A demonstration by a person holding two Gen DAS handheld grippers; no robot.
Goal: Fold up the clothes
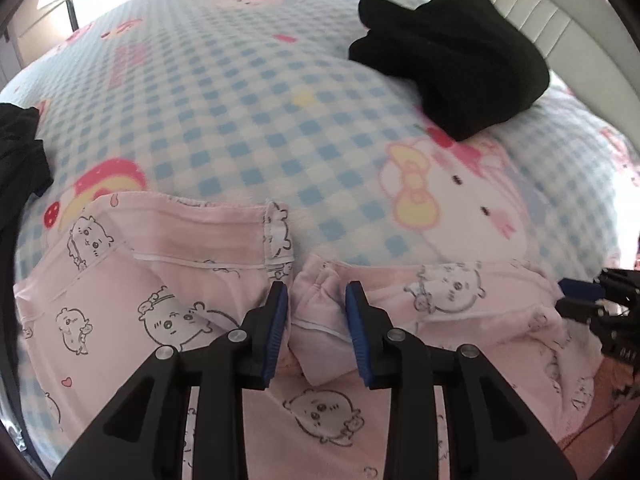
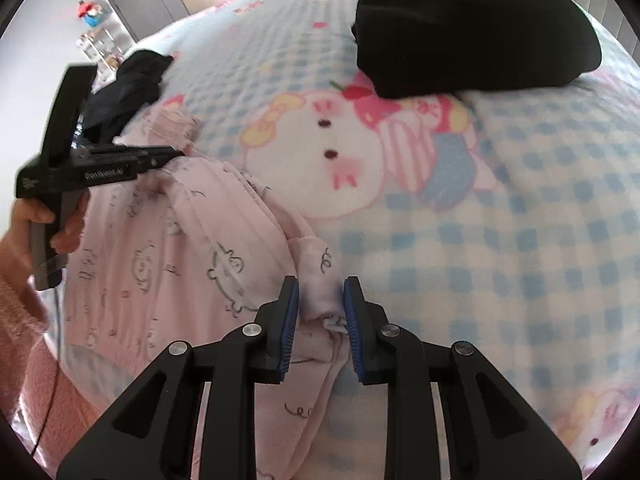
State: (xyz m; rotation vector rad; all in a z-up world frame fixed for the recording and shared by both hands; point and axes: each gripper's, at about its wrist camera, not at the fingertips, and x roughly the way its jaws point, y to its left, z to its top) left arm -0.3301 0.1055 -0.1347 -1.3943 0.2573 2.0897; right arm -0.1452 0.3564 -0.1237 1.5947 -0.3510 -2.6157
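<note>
A pink pyjama garment (image 1: 168, 304) with cartoon animal prints lies on the bed, near me. My left gripper (image 1: 316, 292) is open, its jaws on either side of a bunched fold of the pink cloth (image 1: 316, 320). My right gripper (image 2: 320, 288) is open too, with a rolled edge of the same garment (image 2: 320, 276) between its blue pads (image 2: 290, 320). The left gripper also shows in the right wrist view (image 2: 120, 160), held by a hand over the garment's far part. The right gripper shows at the right edge of the left wrist view (image 1: 600, 304).
A folded black garment (image 1: 452, 64) sits on the blue checked Hello Kitty blanket (image 1: 240, 100), far right; it also shows in the right wrist view (image 2: 472, 28). A loose dark garment (image 2: 128, 88) lies at the left. A white padded headboard (image 1: 540, 4) is behind.
</note>
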